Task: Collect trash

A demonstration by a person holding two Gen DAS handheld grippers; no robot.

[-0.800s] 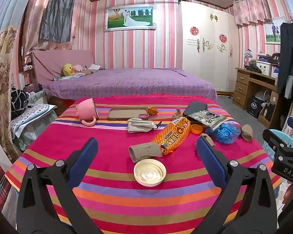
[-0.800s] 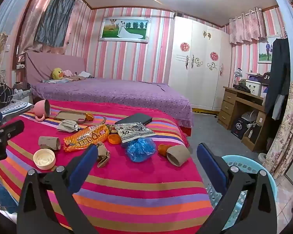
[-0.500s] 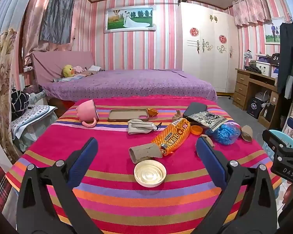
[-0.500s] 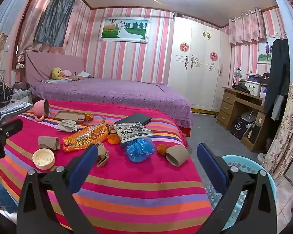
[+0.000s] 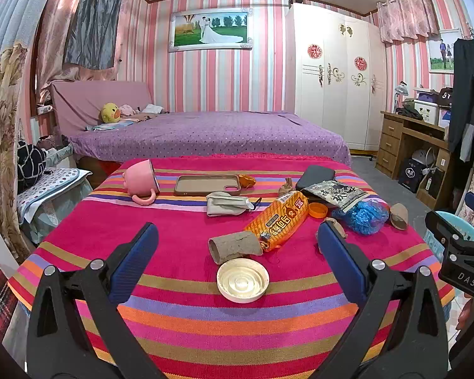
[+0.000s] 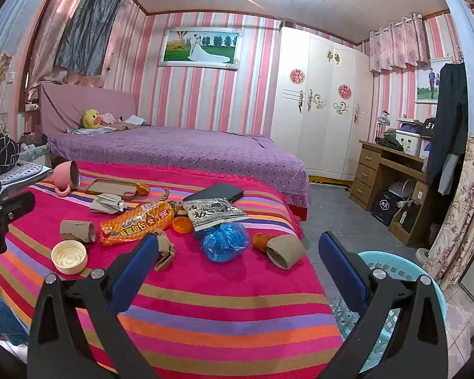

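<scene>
Both tongs stand wide open and empty above the near edge of the striped table (image 5: 180,325). Left tongs (image 5: 237,249): the lid (image 5: 242,280) lies dead ahead at 12 o'clock, nearest of all the trash, with the tube (image 5: 233,246) just beyond it, long axis running 9 to 3. The wrapper (image 5: 278,219) touches the tube's right end and slants toward 1 o'clock. Right tongs (image 6: 238,251): the blue bag (image 6: 225,241) sits at 12 o'clock, a second tube (image 6: 284,251) at 1 o'clock, mouth toward the tongs. The basket (image 6: 391,268) stands off the table at 3 o'clock. Judgement: left arm is nearer the lid, right arm nearer the basket.
</scene>
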